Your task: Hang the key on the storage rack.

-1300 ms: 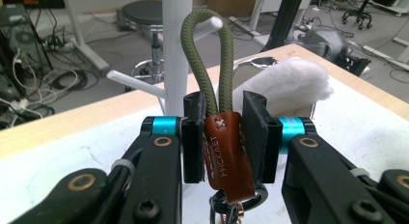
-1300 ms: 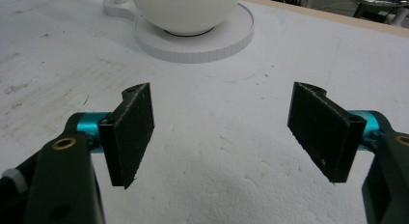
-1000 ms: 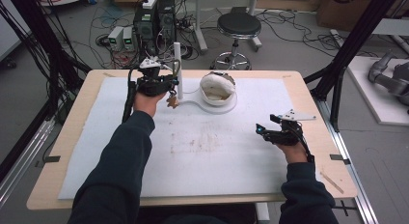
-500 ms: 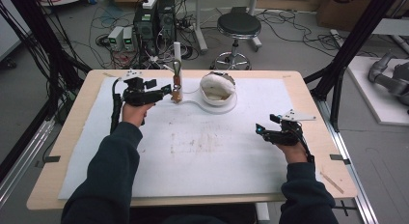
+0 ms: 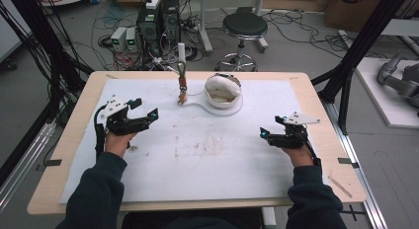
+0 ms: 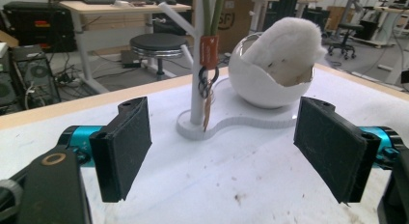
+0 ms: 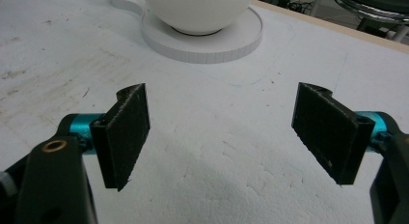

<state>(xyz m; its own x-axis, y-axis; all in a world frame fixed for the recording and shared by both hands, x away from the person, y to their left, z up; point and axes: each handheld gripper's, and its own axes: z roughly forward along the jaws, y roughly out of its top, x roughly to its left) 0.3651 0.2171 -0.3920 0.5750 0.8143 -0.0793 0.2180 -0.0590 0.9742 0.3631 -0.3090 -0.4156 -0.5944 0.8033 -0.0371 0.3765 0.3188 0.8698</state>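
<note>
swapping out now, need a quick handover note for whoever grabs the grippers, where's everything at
Left gripper: jaws have just been opening, now wide, nothing between them, low over the white mat, pointing at the stand.
Right gripper: jaws have opened a touch further, wide, empty, low over the mat's right side.
Keyring with orange tag: hangs on the white stand's post, beside the white egg-shaped bowl on the same base.
Done: keyring appears hung and released.
Left: likely nothing; check that it hangs steady.

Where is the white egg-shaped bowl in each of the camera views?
High view: white bowl at top centre, on its white base.
Left gripper view: upper right, beyond the jaws.
Right gripper view: top centre, cut off by the edge.
Shared landmark: the white base.
</note>
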